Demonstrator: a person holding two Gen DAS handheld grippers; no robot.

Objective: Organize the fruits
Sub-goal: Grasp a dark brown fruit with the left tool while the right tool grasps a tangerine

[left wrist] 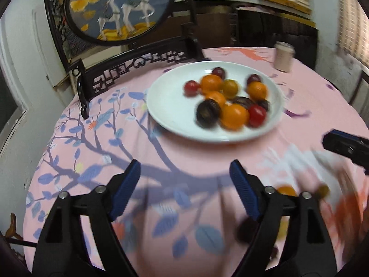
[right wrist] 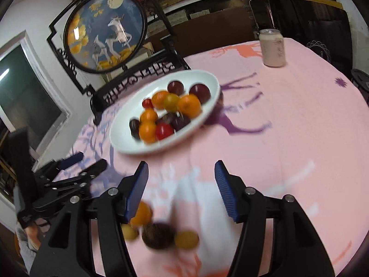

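A white plate (left wrist: pixel 166 106) (right wrist: pixel 122 140) holds several fruits: oranges (left wrist: pixel 234 116), red and purple plums (left wrist: pixel 256 115), a dark passion fruit (left wrist: pixel 207 113). My left gripper (left wrist: pixel 185 173) is open over the pink cloth, nothing between its fingers. My right gripper (right wrist: pixel 181 173) is open too, above loose fruits on the cloth: an orange (right wrist: pixel 141 214), a dark fruit (right wrist: pixel 158 235) and two yellowish ones (right wrist: pixel 186 239). In the right wrist view the left gripper (right wrist: pixel 80 161) shows at the left. In the left wrist view, loose fruits (left wrist: pixel 286 190) lie blurred near the right finger.
A pink tablecloth (right wrist: pixel 288 127) with tree and deer prints covers the round table. A jar (right wrist: pixel 273 47) (left wrist: pixel 284 56) stands at the far side. A dark wooden stand with a round deer picture (left wrist: pixel 120 9) rises behind the plate. Shelves line the back wall.
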